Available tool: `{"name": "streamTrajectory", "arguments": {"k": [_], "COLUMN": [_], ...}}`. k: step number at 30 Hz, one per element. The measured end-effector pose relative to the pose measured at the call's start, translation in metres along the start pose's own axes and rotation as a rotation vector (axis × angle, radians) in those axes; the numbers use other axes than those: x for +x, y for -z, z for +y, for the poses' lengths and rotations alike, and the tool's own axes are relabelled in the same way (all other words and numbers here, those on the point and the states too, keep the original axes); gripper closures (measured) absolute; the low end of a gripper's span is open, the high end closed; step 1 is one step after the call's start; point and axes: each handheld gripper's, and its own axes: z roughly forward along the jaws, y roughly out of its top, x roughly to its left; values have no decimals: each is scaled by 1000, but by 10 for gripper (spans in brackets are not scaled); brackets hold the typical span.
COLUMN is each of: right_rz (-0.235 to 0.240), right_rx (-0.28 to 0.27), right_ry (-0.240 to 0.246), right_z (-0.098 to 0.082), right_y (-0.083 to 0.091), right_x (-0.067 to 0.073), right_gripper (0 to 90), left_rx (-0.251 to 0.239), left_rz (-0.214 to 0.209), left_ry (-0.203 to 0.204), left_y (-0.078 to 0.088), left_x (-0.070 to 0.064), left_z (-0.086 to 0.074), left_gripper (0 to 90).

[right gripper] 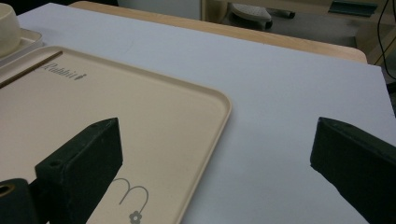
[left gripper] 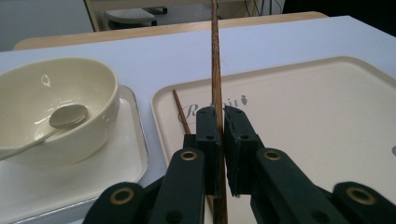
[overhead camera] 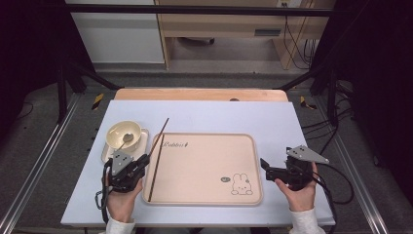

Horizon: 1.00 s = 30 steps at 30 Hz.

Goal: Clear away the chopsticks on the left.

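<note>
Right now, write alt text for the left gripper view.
The left gripper is shut on a brown chopstick above a beige tray; a second chopstick lies on that tray. At left, a cream bowl holding a spoon sits on a small white tray.

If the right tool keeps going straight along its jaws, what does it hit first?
Probably nothing soon. The right tool is open; ahead of the gap lies the beige tray's right rim, then bare white table cover to the far edge. Whether it would skim the rim is unclear, since depth is hard to judge.
</note>
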Motion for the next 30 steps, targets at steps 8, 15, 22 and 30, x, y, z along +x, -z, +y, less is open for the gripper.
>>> {"name": "streamTrajectory", "arguments": {"k": [8, 15, 22, 30], "right_rz": [3, 3, 3, 4], "right_rx": [6, 6, 10, 10], "right_ry": [0, 2, 1, 4], "right_z": [0, 0, -1, -1], "right_y": [-1, -2, -2, -3], "right_x": [1, 1, 2, 2], "right_gripper": [25, 25, 25, 25], "left_rx": [-9, -24, -26, -12], "left_rz": [42, 83, 114, 141], "left_ry": [64, 105, 128, 148], "left_y": [-9, -15, -21, -31], "left_x": [-7, -14, -22, -31], "left_z": [-7, -19, -27, -36], "left_gripper": [850, 850, 850, 850]}}
